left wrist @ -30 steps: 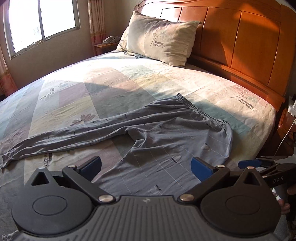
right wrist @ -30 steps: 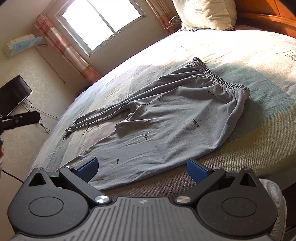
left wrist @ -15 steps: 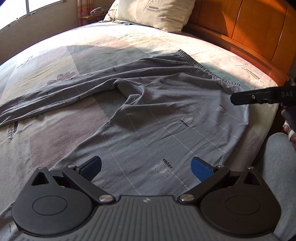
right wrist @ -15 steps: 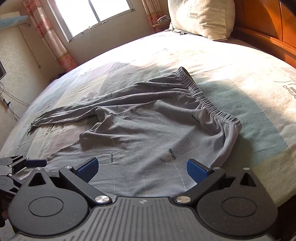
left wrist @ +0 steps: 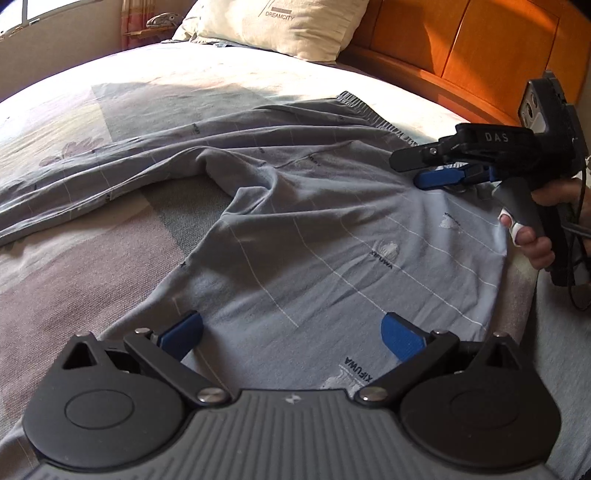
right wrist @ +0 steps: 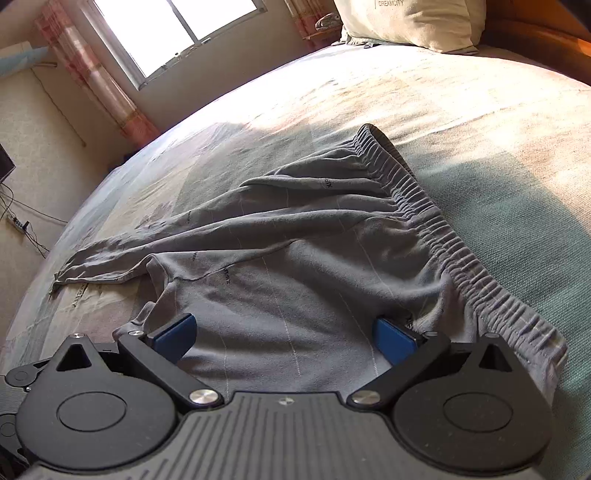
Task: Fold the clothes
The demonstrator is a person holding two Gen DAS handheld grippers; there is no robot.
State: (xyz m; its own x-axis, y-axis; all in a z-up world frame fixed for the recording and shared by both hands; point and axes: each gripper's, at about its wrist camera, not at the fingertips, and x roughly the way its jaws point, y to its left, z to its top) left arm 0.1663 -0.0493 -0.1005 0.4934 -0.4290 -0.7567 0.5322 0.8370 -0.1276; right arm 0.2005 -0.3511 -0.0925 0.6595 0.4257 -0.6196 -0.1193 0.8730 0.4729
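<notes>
We have the gray trousers (left wrist: 306,236) lying spread on the bed (right wrist: 461,110), near its right edge on our side, the gathered waistband (right wrist: 443,236) toward the headboard (left wrist: 461,55) and 1 leg trailing off toward the foot of the bed. The cloth is rumpled at the crotch, and no fold has been made yet.

Our left tool (left wrist: 291,332) hovers low over the nearer leg with its 2 blue pads spread wide, holding nothing. Our right tool (right wrist: 284,334) is also spread, poised over the seat of the trousers just short of the waistband; in the left view (left wrist: 428,173) it sits very close to the cloth, though we cannot tell whether it touches.

The risk, as we judge it, is pinching only the top layer, or catching the bedsheet with it. The thin fabric would then slide and bunch, and the fold would come out crooked. Closing on the loose wrinkles rather than the waistband would do the same.

The sheet is soft and patterned, lit by strong sun from the window (right wrist: 173,26). A pillow (left wrist: 280,26) rests against the wooden headboard.
</notes>
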